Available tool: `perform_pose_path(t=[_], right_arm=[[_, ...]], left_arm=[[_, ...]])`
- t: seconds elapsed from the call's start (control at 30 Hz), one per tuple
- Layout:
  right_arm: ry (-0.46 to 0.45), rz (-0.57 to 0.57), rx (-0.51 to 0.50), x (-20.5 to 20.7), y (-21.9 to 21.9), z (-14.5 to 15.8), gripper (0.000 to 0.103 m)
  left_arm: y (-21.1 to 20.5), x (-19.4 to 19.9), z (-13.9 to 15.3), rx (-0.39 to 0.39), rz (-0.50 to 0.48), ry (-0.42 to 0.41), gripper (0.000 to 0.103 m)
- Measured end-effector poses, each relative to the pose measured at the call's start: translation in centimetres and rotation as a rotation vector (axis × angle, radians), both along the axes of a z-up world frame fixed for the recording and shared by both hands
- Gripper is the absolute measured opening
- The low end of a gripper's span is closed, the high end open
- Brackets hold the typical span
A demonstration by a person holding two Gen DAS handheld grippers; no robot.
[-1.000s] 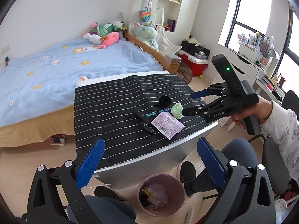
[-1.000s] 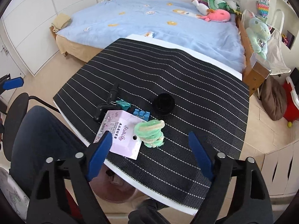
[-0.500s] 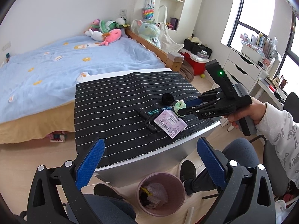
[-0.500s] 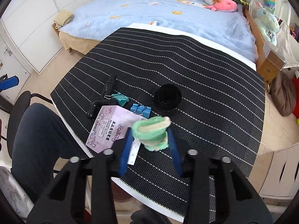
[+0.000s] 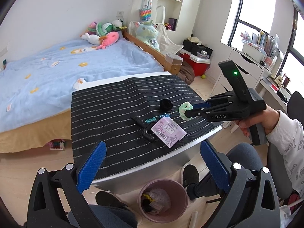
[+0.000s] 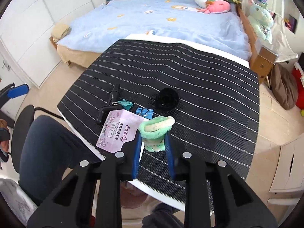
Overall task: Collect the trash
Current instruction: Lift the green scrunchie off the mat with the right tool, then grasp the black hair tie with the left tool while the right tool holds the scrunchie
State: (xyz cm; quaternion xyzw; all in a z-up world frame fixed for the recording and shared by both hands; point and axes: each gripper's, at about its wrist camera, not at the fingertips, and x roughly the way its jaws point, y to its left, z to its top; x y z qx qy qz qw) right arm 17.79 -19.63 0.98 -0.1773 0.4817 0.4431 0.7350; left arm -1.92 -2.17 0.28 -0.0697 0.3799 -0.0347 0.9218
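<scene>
Your right gripper (image 6: 153, 144) is clamped on the green fuzzy band (image 6: 156, 133), its blue pads (image 6: 137, 152) pressed against both sides of the wad. In the right wrist view the band sits between the fingers just above the near part of the striped mat (image 6: 199, 87); whether it touches the mat you cannot tell from there. The left wrist view shows the same band (image 5: 185, 111) from the side, pinched at the tip of your right gripper (image 5: 191, 110), close over the mat's right side.

Your left gripper (image 5: 152, 163) hangs with its fingers wide apart and nothing between them, back from the table edge (image 5: 152, 165). Only that view shows the pink bin (image 5: 163, 199) on the floor below the table, with crumpled trash inside.

On the mat, the pink packet (image 6: 118, 131) lies just left of the band, near the front edge. Behind it are a black tool (image 6: 109, 103), a teal clip (image 6: 124, 103) and a blue clip (image 6: 144, 113), and farther back a black round cap (image 6: 167, 99). The right wrist view alone shows the print on the packet clearly.
</scene>
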Motion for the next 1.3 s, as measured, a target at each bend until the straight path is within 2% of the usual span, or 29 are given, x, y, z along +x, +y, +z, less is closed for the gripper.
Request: perform_pose_path(t=[0.37,0.73,1.0,1.3], right_arm=[[-0.013,-0.072,0.026,-0.7,-2.1,2.1,0.024],[-0.022,-0.094,0.028,-0.6,-3.6,3.0,0.024],[-0.016,-0.113,0.025,-0.3,-4.8,3.0,0.024],[-0.011,-0.142,0.023,-0.1,-6.2,2.9,0.024]], left_arm=[[-1.8,4.3,1.9,0.049,-0.085,-0.014,0.095],[-3.5,10.3,1.8,0.094,-0.166,0.040,0.095],[-4.6,15.4,-0.3,0.121,-0.211,0.125,0.095],[-5.4,19.9,-5.0,0.139,-0.231,0.264,0.095]])
